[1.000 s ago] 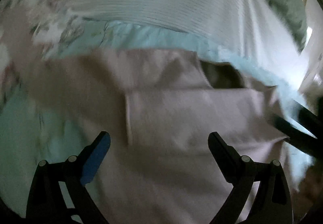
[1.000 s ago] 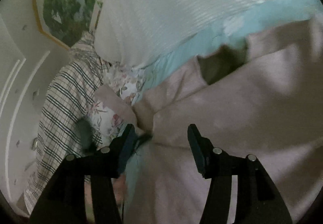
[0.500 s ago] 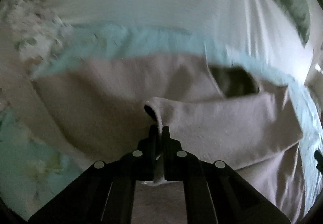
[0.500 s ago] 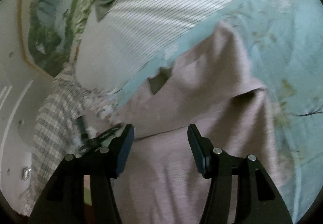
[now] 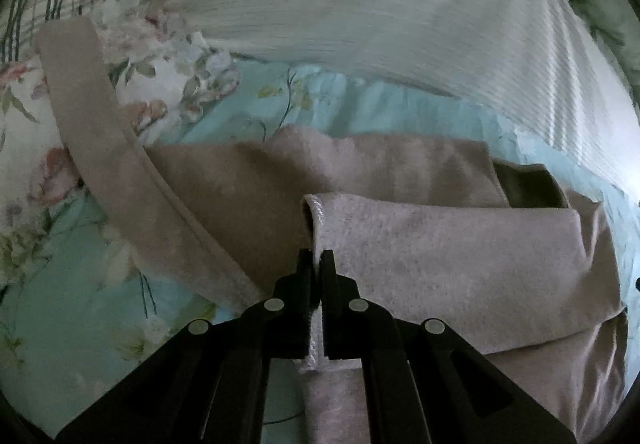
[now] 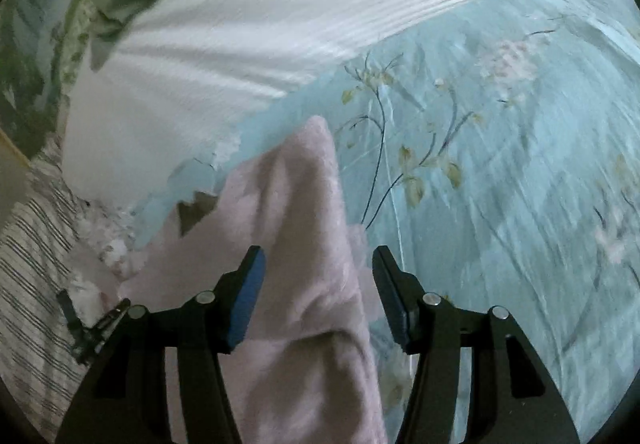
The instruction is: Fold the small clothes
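While the pink garment [image 5: 440,244] is lying spread on the floral teal bedsheet [image 5: 100,304], just below the white ribbed pillow [image 5: 360,4], the left gripper [image 5: 316,272] is clenching the hemmed cuff edge of a sleeve already laid across the body, the fabric pinched flat between its pads. The right gripper [image 6: 318,276] is hanging with its jaws parted above the garment's far side [image 6: 296,204], grasping nothing; cloth is lying below and between the fingers without either pad pressing on it. The other sleeve [image 5: 100,148] is trailing outward toward the flowered pillow [image 5: 160,64], not yet folded in. By appearance the garment is a light, soft, fleecy knit: limp, unlikely to hold a crease, and liable to sag and drag across the sheet if lifted from one point. Stitched hems, cuffs and corners are judged the soundest places to take hold, since the doubled seam is giving the pads firmer purchase than a single loose layer.
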A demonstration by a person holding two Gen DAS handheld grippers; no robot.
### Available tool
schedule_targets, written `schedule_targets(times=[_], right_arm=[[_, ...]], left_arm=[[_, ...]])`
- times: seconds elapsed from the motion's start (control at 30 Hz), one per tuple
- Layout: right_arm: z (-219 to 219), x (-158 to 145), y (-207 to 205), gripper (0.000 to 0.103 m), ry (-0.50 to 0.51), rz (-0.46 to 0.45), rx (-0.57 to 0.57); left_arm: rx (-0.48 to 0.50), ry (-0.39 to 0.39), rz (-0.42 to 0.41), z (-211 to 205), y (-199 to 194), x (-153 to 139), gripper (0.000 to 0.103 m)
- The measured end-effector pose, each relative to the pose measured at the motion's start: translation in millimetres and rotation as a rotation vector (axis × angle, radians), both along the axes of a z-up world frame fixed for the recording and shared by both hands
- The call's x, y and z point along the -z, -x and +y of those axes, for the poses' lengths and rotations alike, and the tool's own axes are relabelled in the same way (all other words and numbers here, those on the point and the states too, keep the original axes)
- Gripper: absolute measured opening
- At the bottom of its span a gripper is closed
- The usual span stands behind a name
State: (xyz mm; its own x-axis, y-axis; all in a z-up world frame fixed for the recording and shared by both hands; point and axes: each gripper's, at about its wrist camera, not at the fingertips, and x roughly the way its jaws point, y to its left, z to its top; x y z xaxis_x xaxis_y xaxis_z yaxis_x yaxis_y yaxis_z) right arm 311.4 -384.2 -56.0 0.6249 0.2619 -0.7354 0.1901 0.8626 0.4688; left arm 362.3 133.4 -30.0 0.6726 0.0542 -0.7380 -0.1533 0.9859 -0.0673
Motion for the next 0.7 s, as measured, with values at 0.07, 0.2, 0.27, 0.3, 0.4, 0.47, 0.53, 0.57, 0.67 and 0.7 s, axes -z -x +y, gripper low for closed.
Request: schedule_targets(times=[0.07, 0.2, 0.27, 0.3, 0.4, 0.47, 0.53, 0.57, 0.67, 0.7], right_arm=[[2, 13, -19, 0.058, 0.006, 0.030, -0.018], [16, 42, -53, 0.053, 0.040, 0.104, -0.078], [24, 46, -60, 0.008, 0.072, 0.111, -0.144], [25, 41, -60, 0.007, 0.104, 0.099, -0.152], [11, 22, -51, 0.007, 0.165, 0.039, -0.116], [-3, 24, -49, 0.007, 0.175, 0.052, -0.086], [-5, 37, -50, 0.007, 0.173, 0.101, -0.096], [-3, 41, -50, 0.008, 0.193, 0.112, -0.096], [-4, 26, -37, 0.014, 0.251, 0.084, -0.018], [-3, 16, -28, 0.014, 0.256, 0.043, -0.001]], left_arm=[[0.007, 0.003, 0.023, -1, -2, 6, 0.002], [0.021, 0.006, 0.032, -9, 2, 9, 0.002], [0.031, 0.014, 0.036, -10, 2, 8, 0.002], [0.036, 0.016, 0.036, -10, 2, 7, 0.002], [0.062, 0.044, 0.025, -11, 3, 0, 0.002], [0.096, 0.087, 0.022, -16, 1, -1, 0.002], [0.108, 0.080, 0.038, -25, -3, 5, 0.002], [0.111, 0.070, 0.043, -28, -4, 8, 0.002], [0.104, 0.061, 0.070, -30, -7, 19, 0.002], [0.102, 0.061, 0.072, -28, -7, 20, 0.002]])
